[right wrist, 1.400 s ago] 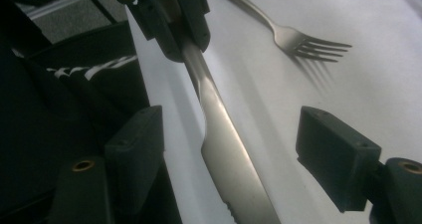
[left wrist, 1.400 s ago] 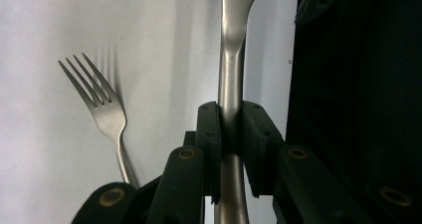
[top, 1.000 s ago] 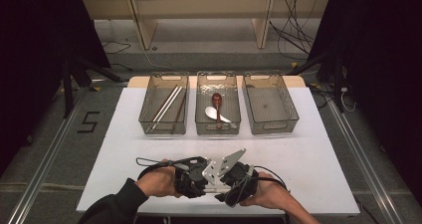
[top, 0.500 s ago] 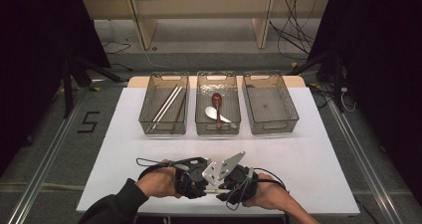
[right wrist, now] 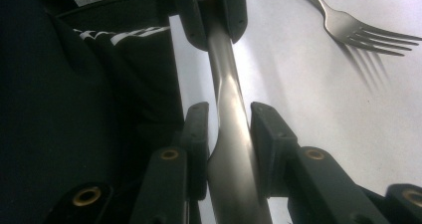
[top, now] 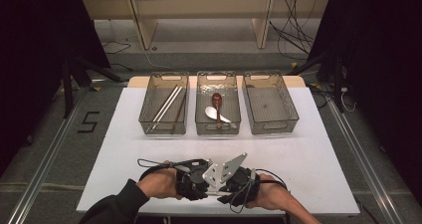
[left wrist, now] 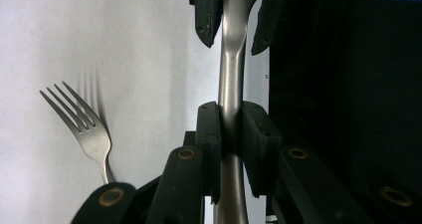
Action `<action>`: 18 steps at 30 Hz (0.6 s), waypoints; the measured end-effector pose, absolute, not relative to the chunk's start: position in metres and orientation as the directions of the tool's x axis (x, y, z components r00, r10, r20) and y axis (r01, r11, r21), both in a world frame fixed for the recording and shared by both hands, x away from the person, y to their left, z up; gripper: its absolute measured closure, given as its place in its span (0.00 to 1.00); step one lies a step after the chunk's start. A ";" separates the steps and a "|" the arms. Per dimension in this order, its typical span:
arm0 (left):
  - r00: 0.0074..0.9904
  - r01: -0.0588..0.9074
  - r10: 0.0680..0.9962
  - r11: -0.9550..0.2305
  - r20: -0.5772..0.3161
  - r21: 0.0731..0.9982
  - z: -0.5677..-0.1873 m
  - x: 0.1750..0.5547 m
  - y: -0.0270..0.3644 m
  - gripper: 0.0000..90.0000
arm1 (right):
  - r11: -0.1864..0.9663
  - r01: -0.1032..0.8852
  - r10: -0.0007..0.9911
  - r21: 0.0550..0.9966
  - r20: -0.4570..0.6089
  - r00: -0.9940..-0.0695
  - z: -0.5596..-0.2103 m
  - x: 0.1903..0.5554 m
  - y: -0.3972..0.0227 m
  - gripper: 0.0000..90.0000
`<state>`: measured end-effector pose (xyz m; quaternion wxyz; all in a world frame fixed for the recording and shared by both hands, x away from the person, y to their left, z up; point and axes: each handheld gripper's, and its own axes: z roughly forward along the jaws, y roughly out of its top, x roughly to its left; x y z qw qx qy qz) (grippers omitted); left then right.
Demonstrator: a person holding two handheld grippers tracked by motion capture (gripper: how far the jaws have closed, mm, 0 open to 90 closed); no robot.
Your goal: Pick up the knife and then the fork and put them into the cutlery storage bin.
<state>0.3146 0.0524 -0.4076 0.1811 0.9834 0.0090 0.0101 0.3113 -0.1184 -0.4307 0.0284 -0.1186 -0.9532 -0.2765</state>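
Note:
At the table's front edge my left gripper and right gripper face each other tip to tip. A metal utensil handle runs between them. In the left gripper view my left gripper is shut on that handle. In the right gripper view my right gripper has just been closing, and its pads now sit against both sides of the handle. A steel fork lies flat on the white table beside the grippers, and its tines also show in the right gripper view.
Three clear bins stand in a row at the back. The left bin holds chopsticks. The middle bin holds a brown spoon and a white spoon. Nothing lies in the right bin.
The grey plate on the right gripper has shifted slightly left and down. Both hands otherwise stay at the front edge.

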 end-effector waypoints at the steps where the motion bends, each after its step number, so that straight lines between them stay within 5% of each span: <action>1: 1.000 0.015 0.022 -0.935 0.016 0.355 -0.408 0.314 0.052 0.87 | 0.821 0.241 0.209 0.518 0.120 -0.970 -0.431 0.311 -0.118 0.78; 18: 1.000 0.015 0.018 -0.926 0.004 0.378 -0.408 0.315 0.052 0.87 | 0.817 0.219 0.185 0.534 0.117 -0.976 -0.429 0.311 -0.122 0.79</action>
